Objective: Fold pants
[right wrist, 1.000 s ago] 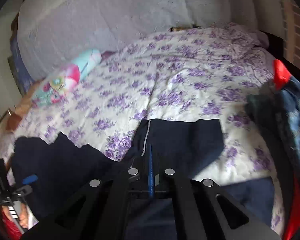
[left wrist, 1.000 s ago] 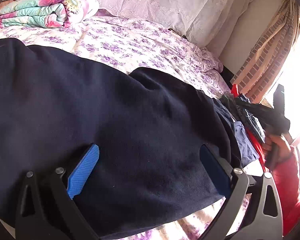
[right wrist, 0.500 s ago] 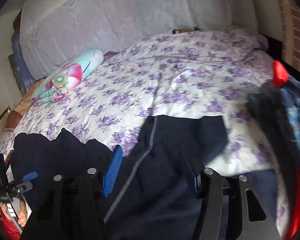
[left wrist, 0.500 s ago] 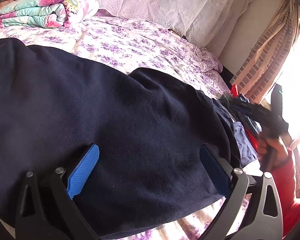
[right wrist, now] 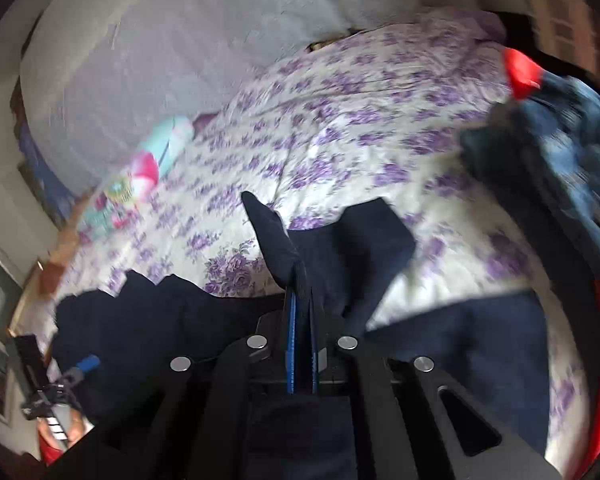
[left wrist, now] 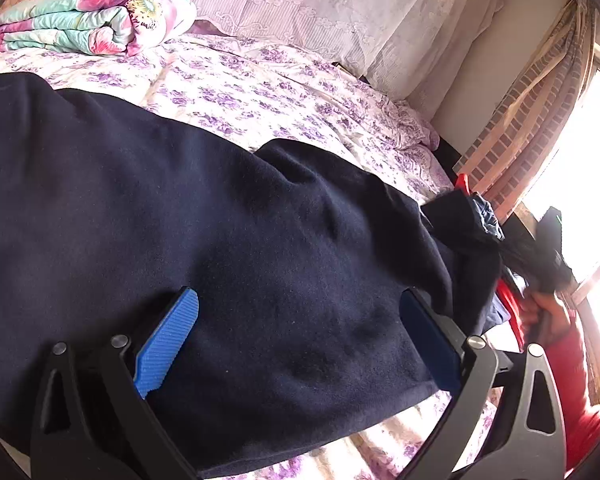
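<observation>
Dark navy pants [left wrist: 228, 240] lie spread across the floral bed. My left gripper [left wrist: 300, 340] is open, its blue pads resting on the cloth near the bed's front edge, with nothing between them. My right gripper [right wrist: 301, 320] is shut on a fold of the pants [right wrist: 340, 248] and holds that end lifted above the bed. It also shows at the right of the left wrist view [left wrist: 540, 256], lifting a bunch of the dark cloth. The left gripper shows small at the lower left of the right wrist view [right wrist: 80, 368].
The bed [left wrist: 284, 92] has a white sheet with purple flowers. A rolled floral quilt [left wrist: 88, 24] lies at the far left by the lace-covered headboard. A pile of jeans and red cloth [right wrist: 560, 140] sits at the bed's right side. A curtained window [left wrist: 540, 128] is at the right.
My right gripper opened, then closed on a fold of the pants and has lifted it. The right wrist view is blurred by motion. My left gripper has stayed still and open.
</observation>
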